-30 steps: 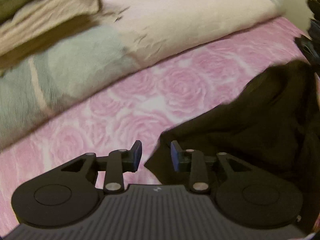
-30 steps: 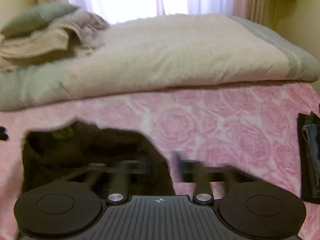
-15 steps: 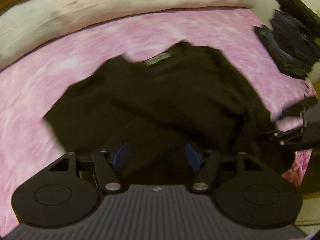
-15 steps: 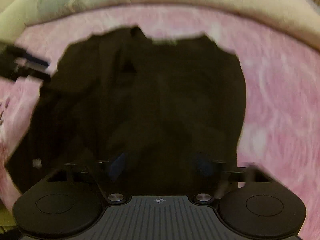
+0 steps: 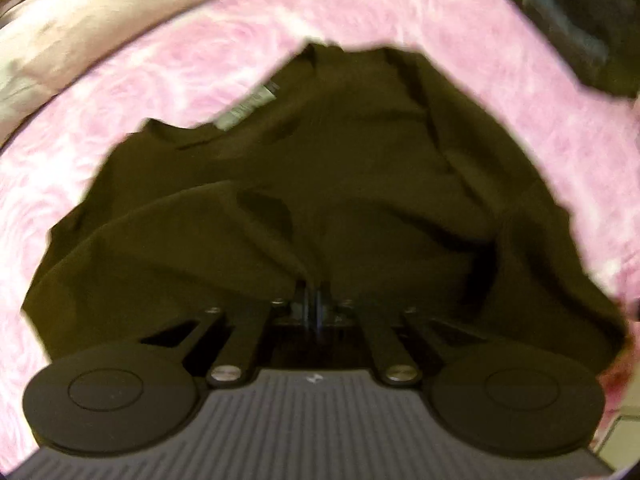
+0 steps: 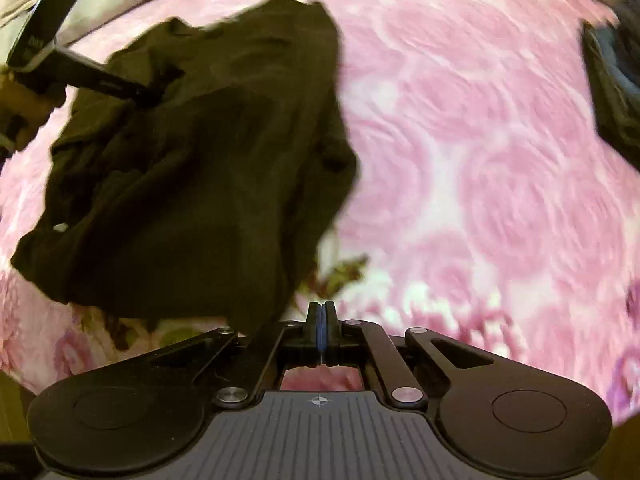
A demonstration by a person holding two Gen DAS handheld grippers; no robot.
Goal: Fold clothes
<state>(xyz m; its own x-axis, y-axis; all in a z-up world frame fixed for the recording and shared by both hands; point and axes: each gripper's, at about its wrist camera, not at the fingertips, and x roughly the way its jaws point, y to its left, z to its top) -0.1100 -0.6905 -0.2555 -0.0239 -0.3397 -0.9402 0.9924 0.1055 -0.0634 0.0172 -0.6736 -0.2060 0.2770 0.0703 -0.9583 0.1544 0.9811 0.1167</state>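
Left gripper [image 5: 312, 300] points low across the bed, fingers pinched together on a fold of the dark shirt [image 5: 320, 184], soft crumpled fabric spread on the pink rose-print bedspread [image 5: 192, 64], neck label [image 5: 248, 110] toward the far edge. Right gripper [image 6: 320, 320]: fingers pressed together, nothing between them, just beside the shirt's near hem [image 6: 208, 184]; left gripper [image 6: 104, 80] grips the shirt's far side.

Dark olive-brown shirt [image 5: 360, 184], rumpled, spread on the pink rose-patterned bed [image 5: 180, 64]. Collar end farthest off, grey neck label [image 5: 248, 110] showing inside it. Near hem bunched and lifted into folds. Long creases across the body; right edge humped up.
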